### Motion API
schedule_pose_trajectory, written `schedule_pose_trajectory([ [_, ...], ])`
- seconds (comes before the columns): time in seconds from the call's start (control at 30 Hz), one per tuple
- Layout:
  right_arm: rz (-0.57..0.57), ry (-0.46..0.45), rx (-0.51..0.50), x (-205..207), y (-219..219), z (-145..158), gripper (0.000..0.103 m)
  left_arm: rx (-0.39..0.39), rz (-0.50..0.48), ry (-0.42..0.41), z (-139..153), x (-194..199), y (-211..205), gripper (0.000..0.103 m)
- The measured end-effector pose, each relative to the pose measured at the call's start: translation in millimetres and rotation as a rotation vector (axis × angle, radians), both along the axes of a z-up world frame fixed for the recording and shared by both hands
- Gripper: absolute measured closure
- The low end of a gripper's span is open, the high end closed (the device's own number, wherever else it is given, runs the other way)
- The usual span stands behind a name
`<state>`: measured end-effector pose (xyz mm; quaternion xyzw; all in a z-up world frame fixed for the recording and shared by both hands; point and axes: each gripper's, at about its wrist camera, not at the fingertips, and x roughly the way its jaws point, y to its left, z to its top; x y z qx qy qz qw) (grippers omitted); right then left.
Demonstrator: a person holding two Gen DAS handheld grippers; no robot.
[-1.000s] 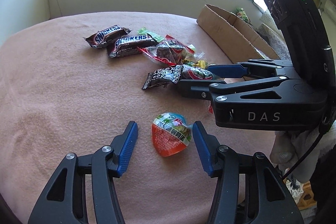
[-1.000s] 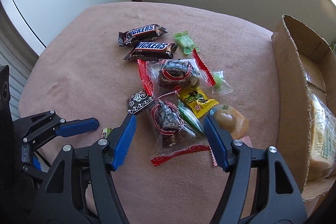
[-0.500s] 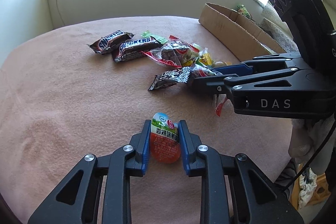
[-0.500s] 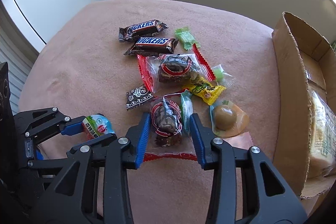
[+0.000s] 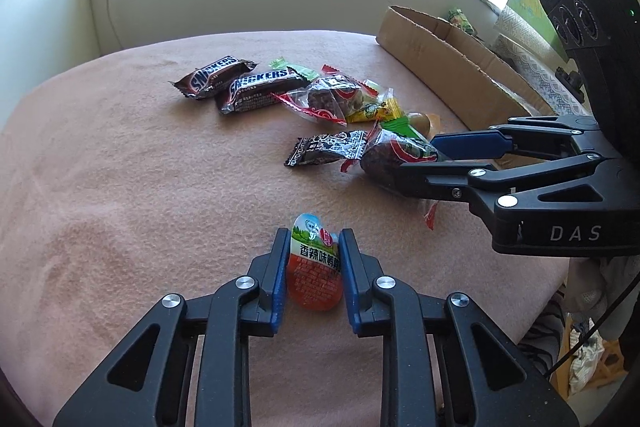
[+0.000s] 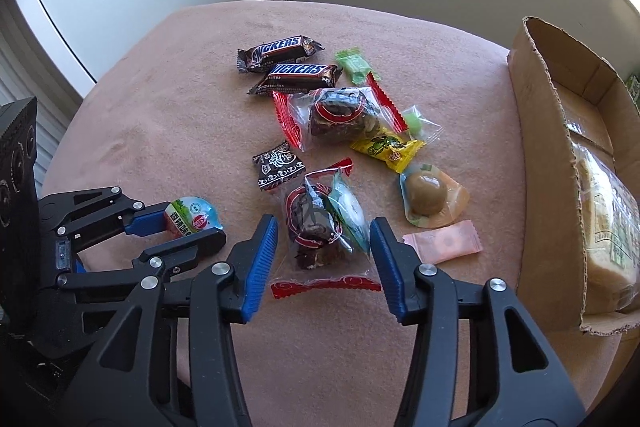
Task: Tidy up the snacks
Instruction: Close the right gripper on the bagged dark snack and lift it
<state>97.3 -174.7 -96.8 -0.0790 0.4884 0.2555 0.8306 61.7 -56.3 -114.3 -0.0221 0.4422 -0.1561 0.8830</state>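
The left gripper [image 5: 314, 269] clamps a small orange-and-white sealed snack cup [image 5: 315, 267] just above the pink fleece cloth [image 5: 120, 211]. Beyond it, the right gripper [image 6: 324, 255] stands spread around a clear red-edged packet of dark cake [image 6: 316, 223]. Farther back lie two brown Snickers bars [image 6: 280, 51] and an open cardboard box [image 6: 536, 131].

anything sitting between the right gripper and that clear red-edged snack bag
Nothing visible. The right hand-held gripper is open and already straddles the clear red-edged snack bag, a pad on each side.
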Motion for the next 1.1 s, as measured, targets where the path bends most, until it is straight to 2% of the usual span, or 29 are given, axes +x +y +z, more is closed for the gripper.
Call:
schedule_pose_trajectory([
  [0.3, 0.023, -0.027, 0.032, -15, 5, 20, 0.051, -0.007, -0.003, -0.001, -1, -1, 0, 0.082],
  [0.63, 0.021, 0.015, -0.021, 7, 11, -3, 0.051, -0.023, 0.004, -0.001, -2, -5, 4, 0.082],
  [0.67, 0.023, 0.021, -0.027, 7, 12, -6, 0.052, -0.023, 0.004, 0.000, -2, -5, 4, 0.082],
  [0.73, 0.032, 0.032, -0.034, 7, 14, -9, 0.065, -0.025, 0.007, 0.000, -1, -6, 4, 0.082],
  [1.1, 0.019, 0.012, 0.036, -3, 0, 11, 0.070, -0.044, 0.020, -0.008, 10, -9, 11, 0.082],
])
